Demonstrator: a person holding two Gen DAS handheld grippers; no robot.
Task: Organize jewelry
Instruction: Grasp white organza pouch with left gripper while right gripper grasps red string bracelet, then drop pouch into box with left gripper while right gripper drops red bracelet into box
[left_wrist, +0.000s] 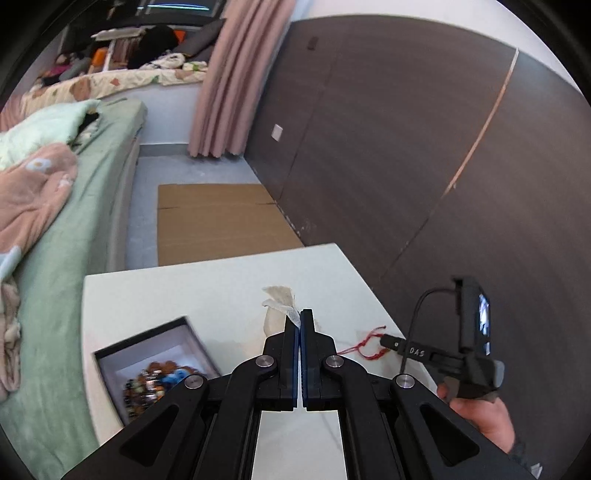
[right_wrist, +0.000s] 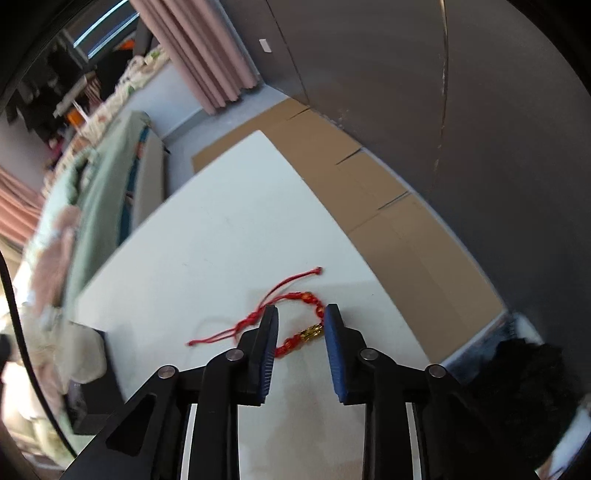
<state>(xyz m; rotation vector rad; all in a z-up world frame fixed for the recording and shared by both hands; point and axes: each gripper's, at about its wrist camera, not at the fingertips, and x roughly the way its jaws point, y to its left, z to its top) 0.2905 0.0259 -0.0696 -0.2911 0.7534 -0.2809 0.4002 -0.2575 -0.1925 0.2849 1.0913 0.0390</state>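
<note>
A green-sheeted bed (left_wrist: 74, 206), pink curtain (left_wrist: 236, 74) and flattened cardboard (left_wrist: 218, 221) border the white table (left_wrist: 207, 288).

- White table (left_wrist: 221, 284): smooth top, standing over a grey floor.
- Open box (left_wrist: 155, 365) sits on the table near its left edge in the left wrist view; dark walls, pale lining, a heap of mixed beads (left_wrist: 162, 380) inside.
- Red cord bracelet (right_wrist: 295, 325) lies flat on the table toward its right side, well apart from the box; loose cord ends trail away, gold bead (right_wrist: 312, 331) on the loop.
- Flattened cardboard (left_wrist: 218, 221) lies on the floor beyond the table.
</note>
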